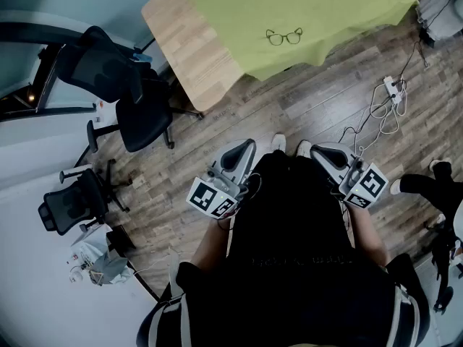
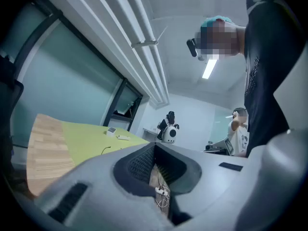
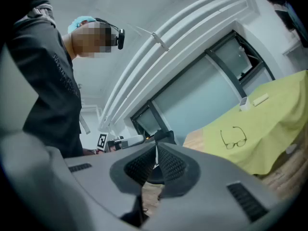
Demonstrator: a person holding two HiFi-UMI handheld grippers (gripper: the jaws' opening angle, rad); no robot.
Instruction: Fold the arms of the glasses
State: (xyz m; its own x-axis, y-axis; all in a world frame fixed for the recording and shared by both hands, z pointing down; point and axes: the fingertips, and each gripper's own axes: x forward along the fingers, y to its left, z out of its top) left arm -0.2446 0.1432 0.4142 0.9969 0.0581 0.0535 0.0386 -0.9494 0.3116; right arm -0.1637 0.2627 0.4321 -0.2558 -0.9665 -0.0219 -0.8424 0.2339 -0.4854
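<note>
Glasses (image 1: 283, 37), a single dark-framed pair, lie on the green cloth (image 1: 289, 6) that covers most of the one table (image 1: 188, 42), with a strip of bare pale wood left showing at its near end. In the right gripper view the pair (image 3: 234, 138) sits out on the cloth with its lenses toward the camera, and nothing touches it. There are two tools, both held low in front of the standing person and well apart from the table. The left tool (image 1: 242, 150) has its jaws closed to the tips, and in its own view (image 2: 155, 148) only a thin sliver of wooden floor shows between the ribbed pads (nothing is gripped there). The right tool (image 1: 327, 152) is likewise pressed together, its pads meeting along a fine line in its own view (image 3: 156, 150), and it holds nothing. Two black office chairs stand on the floor (image 1: 311, 107) to the left of the table, one (image 1: 119, 85) just beside its near corner, the other (image 1: 72, 202) farther back. One white power strip (image 1: 393, 87) with looping cables lies on the floor to the right.
</note>
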